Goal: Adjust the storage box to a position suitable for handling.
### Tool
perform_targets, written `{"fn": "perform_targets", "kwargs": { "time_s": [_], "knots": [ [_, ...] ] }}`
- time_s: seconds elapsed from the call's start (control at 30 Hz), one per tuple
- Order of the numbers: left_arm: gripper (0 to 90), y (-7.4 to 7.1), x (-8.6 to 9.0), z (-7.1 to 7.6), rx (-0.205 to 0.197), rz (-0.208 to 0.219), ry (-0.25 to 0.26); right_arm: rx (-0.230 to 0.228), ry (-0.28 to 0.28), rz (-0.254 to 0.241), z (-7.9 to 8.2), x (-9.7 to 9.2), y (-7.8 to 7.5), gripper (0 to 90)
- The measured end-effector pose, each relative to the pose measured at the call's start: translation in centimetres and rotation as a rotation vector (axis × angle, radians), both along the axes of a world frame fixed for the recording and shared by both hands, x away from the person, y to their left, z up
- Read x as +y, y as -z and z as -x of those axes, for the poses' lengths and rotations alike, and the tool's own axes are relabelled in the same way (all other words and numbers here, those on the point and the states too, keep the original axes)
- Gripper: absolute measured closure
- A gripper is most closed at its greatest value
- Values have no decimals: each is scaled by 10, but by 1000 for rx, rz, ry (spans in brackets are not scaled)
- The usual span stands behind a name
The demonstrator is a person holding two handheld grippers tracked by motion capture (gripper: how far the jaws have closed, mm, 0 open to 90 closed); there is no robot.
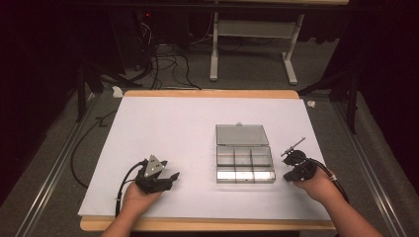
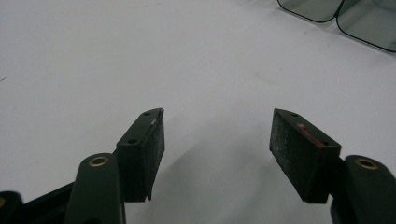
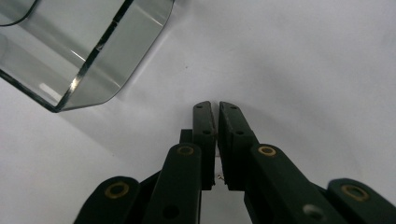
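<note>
Clear plastic compartment box (image 1: 245, 154), lid open, on white sheet (image 1: 168, 128); bare sheet surrounds it. Left gripper (image 1: 170, 178) jaws spread, empty; right gripper (image 1: 287, 176) jaws closed together, empty.

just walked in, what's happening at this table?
A person sits at a white-covered table with a handheld claw in each hand. The left claw is open and empty, resting over bare table to the left of a clear compartment box whose lid lies open. The right claw has its jaws together with nothing visible between them, just right of the box. Neither claw is touching the box. Whether the compartments hold anything is too hard to tell.
</note>
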State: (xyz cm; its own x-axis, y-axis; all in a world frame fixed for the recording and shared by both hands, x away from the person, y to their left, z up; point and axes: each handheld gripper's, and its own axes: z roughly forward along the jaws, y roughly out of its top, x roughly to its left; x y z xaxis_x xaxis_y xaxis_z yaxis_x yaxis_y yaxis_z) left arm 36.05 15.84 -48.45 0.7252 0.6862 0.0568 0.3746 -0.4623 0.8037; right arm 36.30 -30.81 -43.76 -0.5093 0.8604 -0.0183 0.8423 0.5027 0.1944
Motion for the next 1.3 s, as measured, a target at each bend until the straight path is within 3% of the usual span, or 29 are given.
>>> {"fn": "perform_targets", "kwargs": {
  "time_s": [0.4,0.7,0.73,0.77,1.3],
  "knots": [
    [358,0,0,0,0,-3,1,-29,-13,-27,1,3,-25,867],
    [359,0,-1,0,0,-4,1,-24,-42,-39,3,14,-42,867],
    [359,0,-1,0,0,-4,1,-15,-21,-41,4,17,-45,866],
    [359,0,-1,0,0,-5,1,-26,-50,-40,3,17,-46,867],
    [358,0,0,0,1,-4,4,-29,-127,-45,-3,49,-57,867]
  ]
}}
